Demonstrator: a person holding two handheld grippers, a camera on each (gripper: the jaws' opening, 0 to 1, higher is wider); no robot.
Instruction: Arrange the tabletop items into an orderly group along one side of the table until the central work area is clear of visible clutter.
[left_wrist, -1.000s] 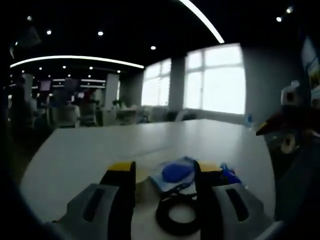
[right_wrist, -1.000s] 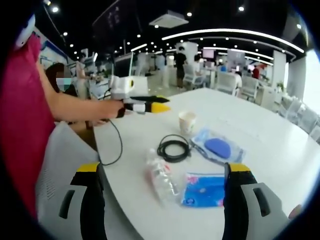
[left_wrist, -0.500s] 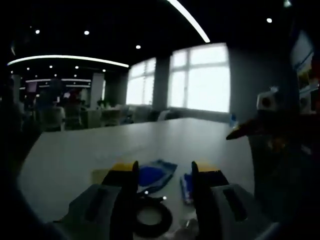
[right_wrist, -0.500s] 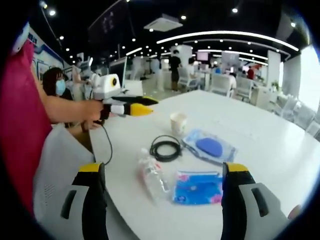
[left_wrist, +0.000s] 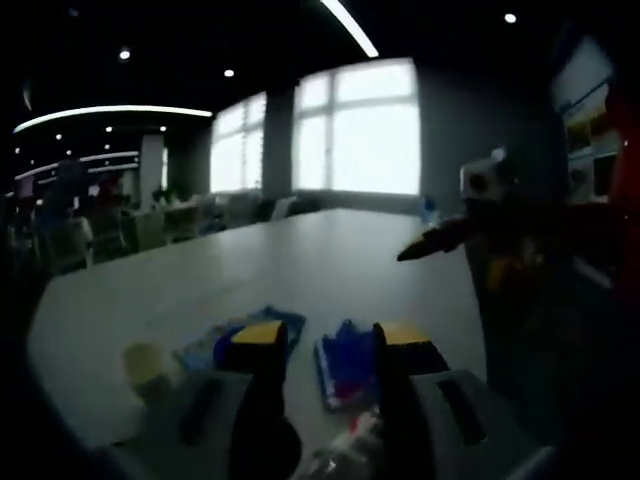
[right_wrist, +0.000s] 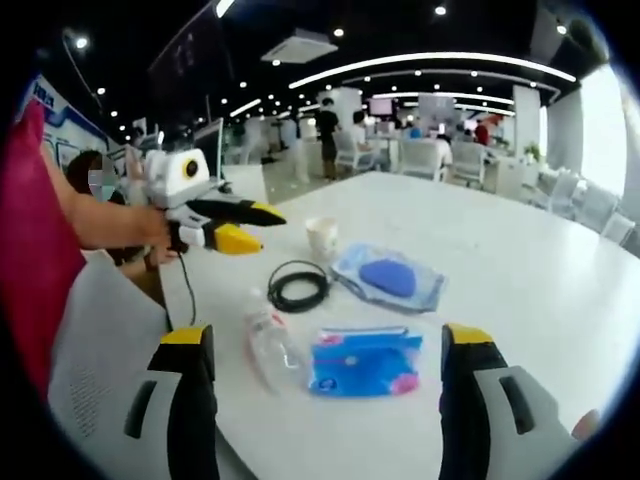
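on the white surface (right_wrist: 520, 270) lie a paper cup (right_wrist: 321, 238), cable coil (right_wrist: 299, 287), clear bottle (right_wrist: 272, 345) and two soft, slippery pouches (right_wrist: 365, 361). both tools, left (right_wrist: 248, 226) and right (right_wrist: 325, 345), are held spread and empty. the light cup is best taken gently by its wall.

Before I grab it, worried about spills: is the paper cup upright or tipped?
Upright. The paper cup stands on its base on the table, rim up. Contents: cannot tell.
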